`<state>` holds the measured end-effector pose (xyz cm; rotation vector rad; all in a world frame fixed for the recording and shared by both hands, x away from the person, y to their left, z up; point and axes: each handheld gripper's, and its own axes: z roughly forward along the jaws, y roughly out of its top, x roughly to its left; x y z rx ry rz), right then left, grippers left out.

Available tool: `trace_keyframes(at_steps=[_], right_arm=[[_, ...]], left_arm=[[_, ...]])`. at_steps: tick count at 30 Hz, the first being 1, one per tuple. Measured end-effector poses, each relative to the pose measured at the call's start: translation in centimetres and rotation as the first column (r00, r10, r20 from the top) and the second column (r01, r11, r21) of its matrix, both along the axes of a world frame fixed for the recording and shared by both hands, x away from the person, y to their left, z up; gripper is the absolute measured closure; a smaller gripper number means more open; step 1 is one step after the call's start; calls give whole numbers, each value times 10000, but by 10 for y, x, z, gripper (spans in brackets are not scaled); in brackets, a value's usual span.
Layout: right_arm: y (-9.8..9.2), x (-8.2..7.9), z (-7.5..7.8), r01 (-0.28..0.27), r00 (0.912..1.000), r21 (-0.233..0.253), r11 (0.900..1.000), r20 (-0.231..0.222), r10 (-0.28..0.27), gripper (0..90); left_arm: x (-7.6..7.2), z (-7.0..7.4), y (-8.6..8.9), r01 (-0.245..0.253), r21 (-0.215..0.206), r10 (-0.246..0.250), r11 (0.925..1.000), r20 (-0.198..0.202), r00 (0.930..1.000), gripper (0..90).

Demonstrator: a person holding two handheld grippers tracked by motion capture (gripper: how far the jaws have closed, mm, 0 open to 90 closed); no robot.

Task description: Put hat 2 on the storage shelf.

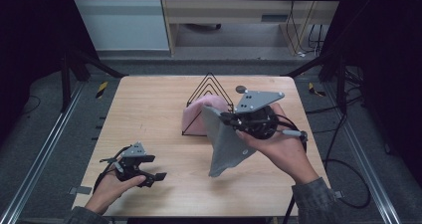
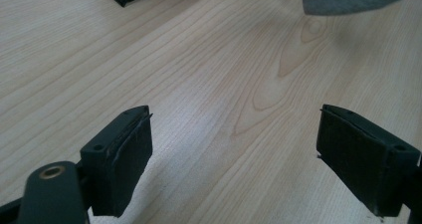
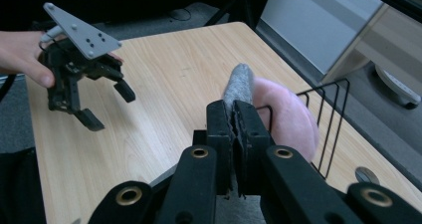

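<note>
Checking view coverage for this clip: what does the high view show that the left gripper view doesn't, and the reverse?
High view alone: the right gripper shut on the grey cloth and lifting it, both hands, the full wire rack with the pink cloth in it, and the floor past the table.

Left gripper view alone: a close look at the left gripper, its fingers wide apart with nothing between them.

Both: the wooden tabletop, the grey cloth's hanging lower edge, a corner of the rack and pink cloth.
</note>
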<state>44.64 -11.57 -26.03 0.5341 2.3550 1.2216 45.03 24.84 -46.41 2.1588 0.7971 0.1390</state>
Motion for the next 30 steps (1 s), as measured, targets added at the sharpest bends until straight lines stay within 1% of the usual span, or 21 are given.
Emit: trace_keyframes(at_steps=[3,8,10,13,14,16,17,19,20,22,23,25,27,30], right_arm=[[9,0,4,-192,9998,-9,9998,74,192,868],[25,2,6,-503,9987,72,9987,127,503,868],[31,2,8,-668,9977,30,9978,120,668,868],[39,4,11,-910,9958,114,9958,135,908,868],[41,4,12,-985,9951,149,9950,117,984,868],[46,3,16,-1130,9935,204,9934,186,1127,868],[49,2,17,-1207,9925,185,9925,205,1203,868],[55,1,20,-1306,9911,139,9913,261,1302,868],[58,1,21,-1355,9904,103,9907,288,1352,868],[64,0,22,-1398,9897,-41,9902,310,1398,868],[67,0,22,-1414,9894,-91,9899,321,1417,868],[71,1,22,-1357,9903,-90,9907,289,1359,868],[74,2,20,-1428,9895,-140,9897,225,1431,868],[80,3,21,-1467,9888,-281,9888,232,1474,868]], left_arm=[[0,1,0,50,-9,-50,10000,57,10000,144],[0,4,2,-9,-51,10,10000,155,9999,153],[-1,7,3,-30,-294,37,9996,248,9997,158],[-1,13,4,9,-600,18,9982,450,9990,174],[-1,15,5,-27,-689,58,9976,457,9989,179],[-1,18,7,4,-754,39,9972,572,9984,183],[-2,20,7,-39,-722,83,9974,617,9981,187],[-1,27,9,-4,-898,70,9960,728,9973,202],[0,31,8,66,-916,7,9958,802,9968,216],[3,36,6,222,-654,-162,9976,906,9958,227],[5,39,5,254,-593,-199,9979,922,9955,231],[9,45,2,367,-620,-311,9974,897,9955,238],[13,51,-1,407,-508,-352,9979,1041,9939,244],[20,58,-4,607,-581,-542,9965,1074,9927,245]])
